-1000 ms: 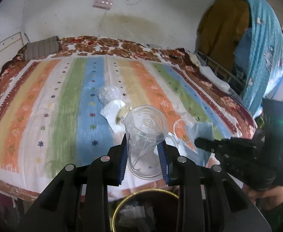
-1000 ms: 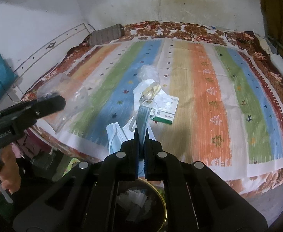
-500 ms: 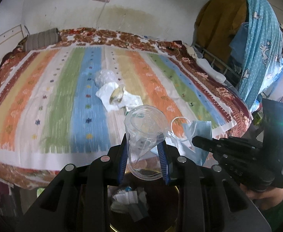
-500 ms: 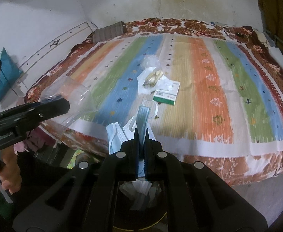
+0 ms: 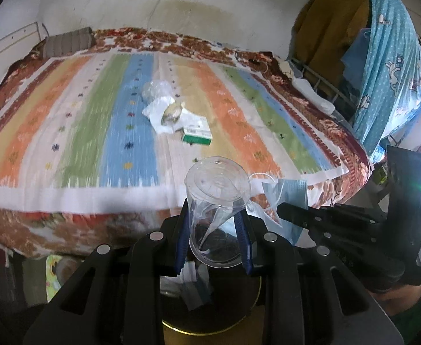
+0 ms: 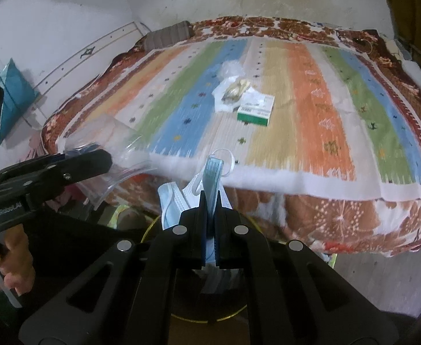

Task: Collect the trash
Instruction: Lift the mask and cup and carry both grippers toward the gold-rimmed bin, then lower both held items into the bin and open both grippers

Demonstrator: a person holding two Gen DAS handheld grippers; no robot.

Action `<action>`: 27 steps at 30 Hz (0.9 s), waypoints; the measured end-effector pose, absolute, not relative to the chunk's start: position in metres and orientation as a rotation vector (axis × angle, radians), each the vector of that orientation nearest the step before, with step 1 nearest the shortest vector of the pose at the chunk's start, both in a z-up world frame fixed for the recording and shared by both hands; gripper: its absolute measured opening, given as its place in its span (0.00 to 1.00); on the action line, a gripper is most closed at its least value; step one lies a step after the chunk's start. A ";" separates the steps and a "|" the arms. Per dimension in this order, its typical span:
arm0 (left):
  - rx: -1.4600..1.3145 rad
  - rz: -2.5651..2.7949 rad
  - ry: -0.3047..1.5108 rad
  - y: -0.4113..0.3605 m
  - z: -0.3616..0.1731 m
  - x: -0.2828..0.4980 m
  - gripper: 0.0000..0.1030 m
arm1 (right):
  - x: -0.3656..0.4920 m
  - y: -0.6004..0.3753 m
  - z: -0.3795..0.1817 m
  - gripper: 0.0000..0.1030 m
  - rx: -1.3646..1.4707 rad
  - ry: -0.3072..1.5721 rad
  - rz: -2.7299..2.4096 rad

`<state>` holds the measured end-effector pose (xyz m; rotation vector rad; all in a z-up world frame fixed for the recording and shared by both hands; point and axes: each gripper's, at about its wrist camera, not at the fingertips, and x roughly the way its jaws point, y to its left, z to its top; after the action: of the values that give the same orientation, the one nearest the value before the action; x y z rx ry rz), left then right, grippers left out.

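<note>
My left gripper [image 5: 212, 210] is shut on a clear plastic cup [image 5: 216, 189], its blue pads pressing the cup's sides. Below it stands a dark bin with a gold rim [image 5: 210, 329] that holds some pale scraps. In the right wrist view, my right gripper [image 6: 210, 198] is shut on a folded blue face mask [image 6: 211, 172] above the same bin's rim [image 6: 147, 233]. Each gripper also shows in the other's view: the right gripper [image 5: 281, 210] with the mask [image 5: 286, 195], the left gripper [image 6: 101, 159] with the cup [image 6: 121, 155].
On the striped bedspread [image 5: 66, 132] lie a green-and-white box [image 5: 197, 135], a crumpled white wrapper [image 5: 164, 113] and a clear plastic bag [image 5: 155, 89]. A grey pillow [image 5: 66, 41] lies at the far end. Clothes [image 5: 383, 57] hang at the right. The bed's edge sits just beyond the bin.
Both grippers have drawn back from the bed and sunk, so the bin now lies under them and the trash on the bed looks farther off. Both grips are unchanged.
</note>
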<state>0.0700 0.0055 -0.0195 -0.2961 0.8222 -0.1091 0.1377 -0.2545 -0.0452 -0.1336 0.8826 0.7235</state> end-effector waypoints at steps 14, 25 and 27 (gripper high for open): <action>-0.333 -0.062 0.985 -0.009 -0.070 0.061 0.27 | 0.119 -0.245 -0.092 0.03 -0.226 1.021 0.674; -0.441 0.012 1.137 0.000 -0.109 0.070 0.28 | 0.126 -0.232 -0.128 0.03 -0.235 1.145 0.635; -0.440 0.028 1.165 0.000 -0.115 0.072 0.28 | 0.130 -0.232 -0.134 0.03 -0.223 1.173 0.624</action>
<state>0.0718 0.0002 -0.1153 -0.4403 1.1654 0.0280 0.1303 -0.2315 -0.1342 -0.2229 1.1731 0.6243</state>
